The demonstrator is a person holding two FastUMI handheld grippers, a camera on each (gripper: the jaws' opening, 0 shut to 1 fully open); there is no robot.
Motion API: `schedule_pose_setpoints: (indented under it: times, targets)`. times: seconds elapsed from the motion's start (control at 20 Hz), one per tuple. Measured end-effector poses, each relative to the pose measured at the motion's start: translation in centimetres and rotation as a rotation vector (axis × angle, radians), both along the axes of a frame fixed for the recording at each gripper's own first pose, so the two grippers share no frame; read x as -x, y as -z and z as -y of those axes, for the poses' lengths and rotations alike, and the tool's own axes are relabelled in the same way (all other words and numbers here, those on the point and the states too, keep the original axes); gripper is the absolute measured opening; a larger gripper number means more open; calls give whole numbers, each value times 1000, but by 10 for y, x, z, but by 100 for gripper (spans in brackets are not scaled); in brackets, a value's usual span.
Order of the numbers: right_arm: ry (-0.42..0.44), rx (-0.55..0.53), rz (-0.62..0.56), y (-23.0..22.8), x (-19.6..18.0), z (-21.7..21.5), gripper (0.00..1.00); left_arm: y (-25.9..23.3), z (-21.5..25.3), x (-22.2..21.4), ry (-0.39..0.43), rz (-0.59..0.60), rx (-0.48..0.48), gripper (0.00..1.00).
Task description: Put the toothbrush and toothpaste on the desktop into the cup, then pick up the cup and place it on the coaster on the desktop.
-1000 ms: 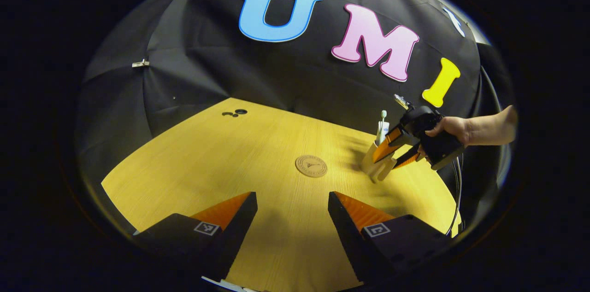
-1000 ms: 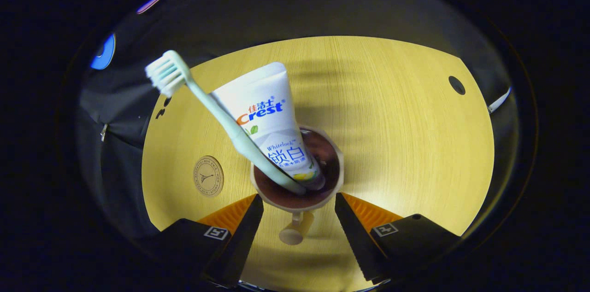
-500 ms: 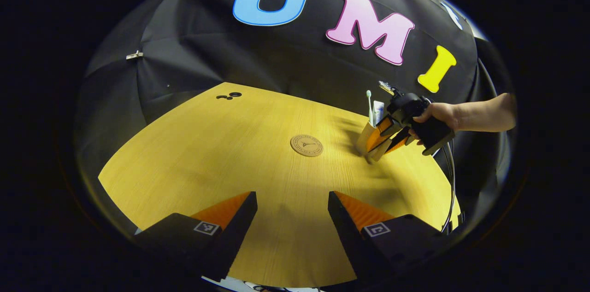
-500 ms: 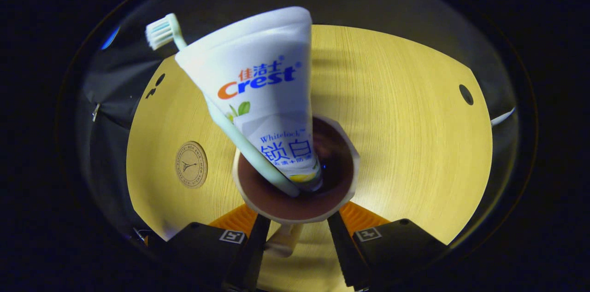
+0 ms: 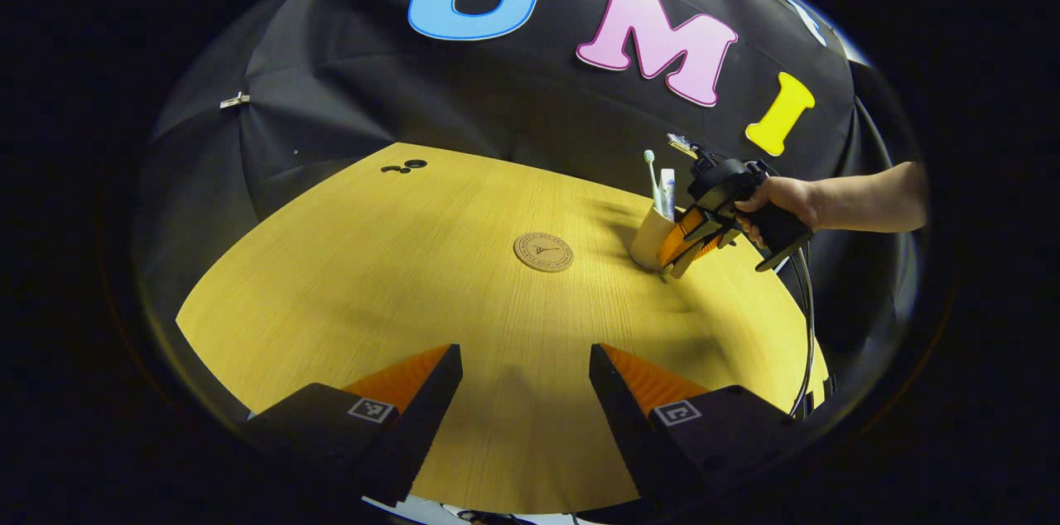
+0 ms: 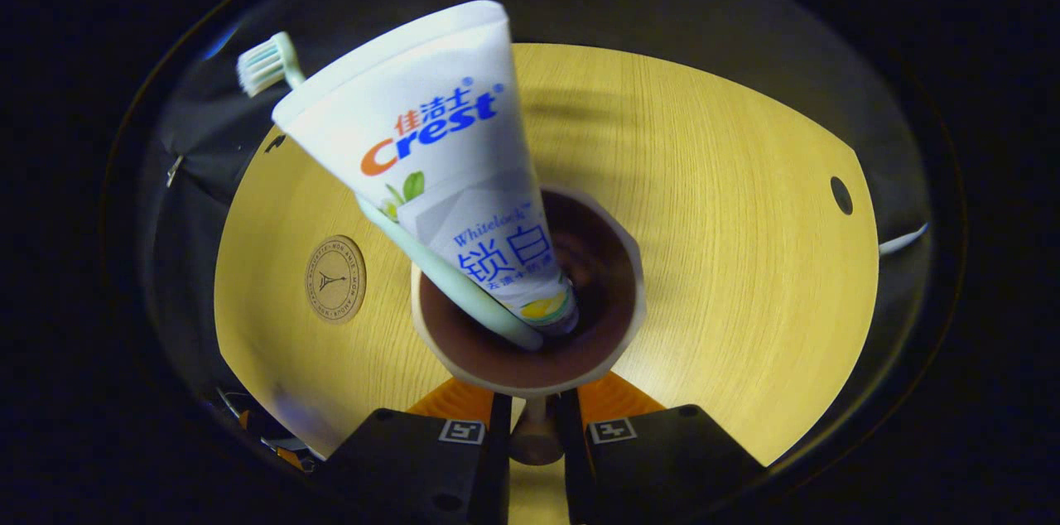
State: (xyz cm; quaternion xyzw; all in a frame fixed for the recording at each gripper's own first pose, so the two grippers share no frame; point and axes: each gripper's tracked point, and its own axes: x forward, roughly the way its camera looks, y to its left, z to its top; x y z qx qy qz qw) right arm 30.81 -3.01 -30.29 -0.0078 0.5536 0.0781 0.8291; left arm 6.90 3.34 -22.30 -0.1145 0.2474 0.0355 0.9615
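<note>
the right gripper (image 6: pixel 534 426) has its fingers closed on the cup (image 6: pixel 530 293) handle, toothbrush (image 6: pixel 273 69) and toothpaste (image 6: pixel 439 169) leaning tall inside, short of the coaster (image 6: pixel 335 279) mid-bench. a handle-only hold may let the cup swing, tip and spill. left gripper (image 5: pixel 526 380) idles with fingers wide, holding nothing.

My cup (image 6: pixel 530 368) is cream outside and dark brown inside. In it, the toothbrush (image 6: pixel 348 177) is pale mint green and the toothpaste (image 6: pixel 439 169) is white with blue and orange print. Left of the cup, the coaster (image 6: pixel 334 279) is tan on the yellow wood-grain desktop (image 6: pixel 745 260).
</note>
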Motion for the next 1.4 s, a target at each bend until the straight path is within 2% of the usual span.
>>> schedule_pose_setpoints:
  times: [0.2,0.25,0.3,0.85,1.15,1.3,1.4]
  targets:
    - [-57,47,36,-1,1,4,29,0,0,0,0,-1,-11,98]
    - [-63,50,43,-3,1,3,23,0,0,0,0,-1,-10,98]
    - [-77,60,61,-6,0,2,29,1,-1,2,-1,-1,-8,98]
    - [-179,-1,120,-78,12,-40,29,5,-12,12,5,0,-21,98]
    - [-247,-16,99,-99,21,-50,29,8,-26,25,-49,-3,6,98]
    - [-303,7,81,-98,21,-44,29,14,-44,34,-106,-12,-10,98]
    - [-311,12,63,-98,25,-46,29,16,-55,39,-140,-14,2,98]
